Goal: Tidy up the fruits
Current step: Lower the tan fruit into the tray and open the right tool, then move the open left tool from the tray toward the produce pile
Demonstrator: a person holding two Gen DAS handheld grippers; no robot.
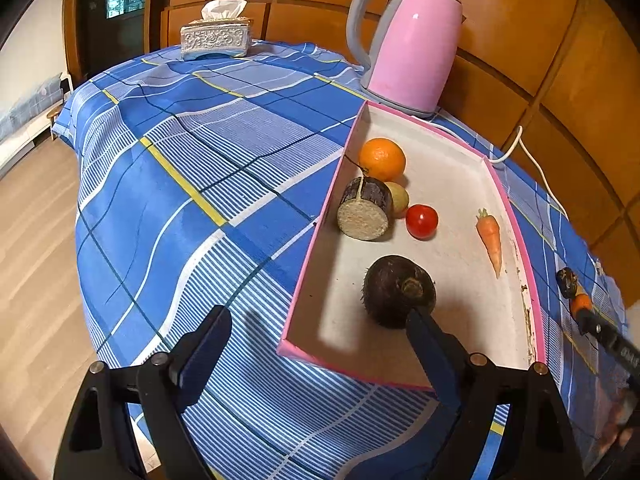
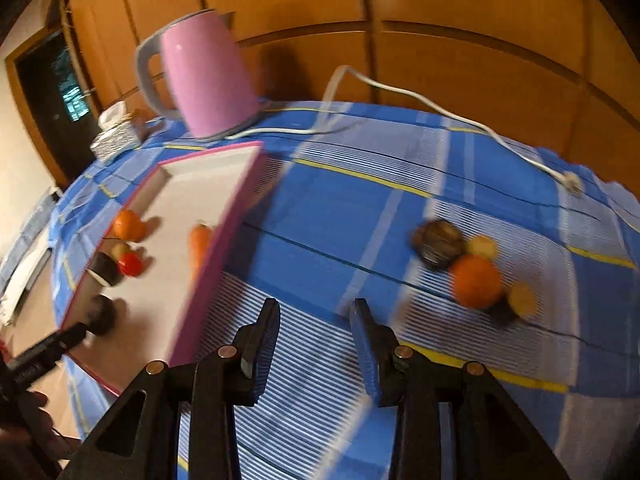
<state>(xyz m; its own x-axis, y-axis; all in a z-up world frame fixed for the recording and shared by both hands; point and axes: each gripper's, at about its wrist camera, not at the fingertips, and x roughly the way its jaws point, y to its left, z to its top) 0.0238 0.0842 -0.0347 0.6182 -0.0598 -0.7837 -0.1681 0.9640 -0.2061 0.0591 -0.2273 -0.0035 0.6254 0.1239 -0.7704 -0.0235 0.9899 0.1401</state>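
While the left gripper hangs spread wide over the near end of the pink-edged tray, its right finger sits against a dark round root vegetable, but nothing is pinched between its pads. One tray lies on the blue plaid tablecloth, and six things can be counted inside it: one orange at the far left, one brownish-green kiwi just behind one short log-like cylinder, one red tomato beside them, one small carrot along the right wall, and the dark root nearest.

Right of the tray, the right wrist view shows the right gripper with its jaws parted a little and empty, above bare striped cloth. Further right a blurred cluster rests on the cloth: one second orange, one dark lumpy piece, and what seem to be two small yellowish fruits, though motion blur makes that count uncertain.

One pink kettle stands beyond the tray's far end, its white cord trailing across the cloth. One silver tissue box sits at the far left corner.
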